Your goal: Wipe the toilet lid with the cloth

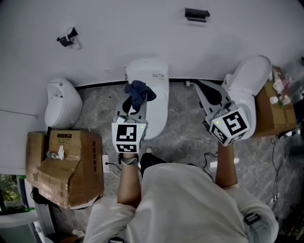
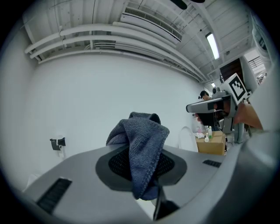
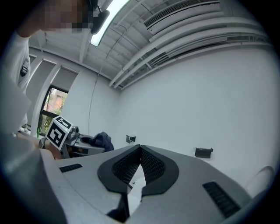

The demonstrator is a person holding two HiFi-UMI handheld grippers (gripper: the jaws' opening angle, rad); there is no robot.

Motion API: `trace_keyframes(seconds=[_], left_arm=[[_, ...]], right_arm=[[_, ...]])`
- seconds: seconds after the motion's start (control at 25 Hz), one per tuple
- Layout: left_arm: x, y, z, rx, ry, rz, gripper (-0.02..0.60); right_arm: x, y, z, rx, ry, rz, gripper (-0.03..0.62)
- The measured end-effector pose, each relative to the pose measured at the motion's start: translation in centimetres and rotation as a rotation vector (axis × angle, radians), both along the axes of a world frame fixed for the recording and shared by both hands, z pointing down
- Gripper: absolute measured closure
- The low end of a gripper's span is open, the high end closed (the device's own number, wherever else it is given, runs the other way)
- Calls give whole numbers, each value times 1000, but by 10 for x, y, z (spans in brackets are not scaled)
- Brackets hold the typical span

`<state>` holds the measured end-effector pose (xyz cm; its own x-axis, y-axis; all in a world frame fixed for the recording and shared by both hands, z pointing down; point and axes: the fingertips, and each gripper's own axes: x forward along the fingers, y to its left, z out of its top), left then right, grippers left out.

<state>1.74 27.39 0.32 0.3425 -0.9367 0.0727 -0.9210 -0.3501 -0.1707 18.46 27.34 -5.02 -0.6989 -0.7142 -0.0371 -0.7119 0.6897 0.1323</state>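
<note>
- left gripper (image 2: 142,151): jaws clamped on the cloth (image 1: 139,93). Dark blue towelling bunches above the tips and hangs in a fold down between the pads.
- Head view: the cloth overlaps the left edge of the toilet lid (image 1: 159,110) on the middle toilet (image 1: 148,71), close to the tank end. Can't tell from there if it touches the lid. The left gripper view shows only wall behind the cloth.
- right gripper (image 3: 140,150): jaws closed tip to tip, nothing between them. It sits right of the middle toilet, over the floor gap and the near edge of the right toilet (image 1: 251,83).
- Lid is down, white, right half bare.
- Room right of the middle toilet: a strip of grey stone-pattern floor (image 1: 185,111) runs to the right toilet.
- Room left of the middle toilet: a narrower floor strip, then a white rounded fixture (image 1: 61,102). A torn cardboard box (image 1: 71,166) sits in front of that fixture.
- Behind the middle toilet: white wall (image 1: 142,28), tank against it. A black bracket (image 1: 197,14) is up-right of the tank, a small black fitting (image 1: 68,39) up-left.
- Past the right toilet: a second box (image 1: 270,114) with small bottles (image 1: 280,92) on top, and cables (image 1: 278,152) on the floor in front of it.
- The person stands at the front of the middle toilet, both forearms raised.
</note>
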Motion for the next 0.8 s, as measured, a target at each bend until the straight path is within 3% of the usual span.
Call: trace_keyframes(seconds=[0.36, 0.8], left_arm=[[19, 21, -42, 89, -42, 72, 495], [23, 22, -25, 41, -42, 85, 495]], right_arm=[[-9, 6, -3, 7, 45, 18, 568], [-9, 10, 7, -19, 59, 34, 568]])
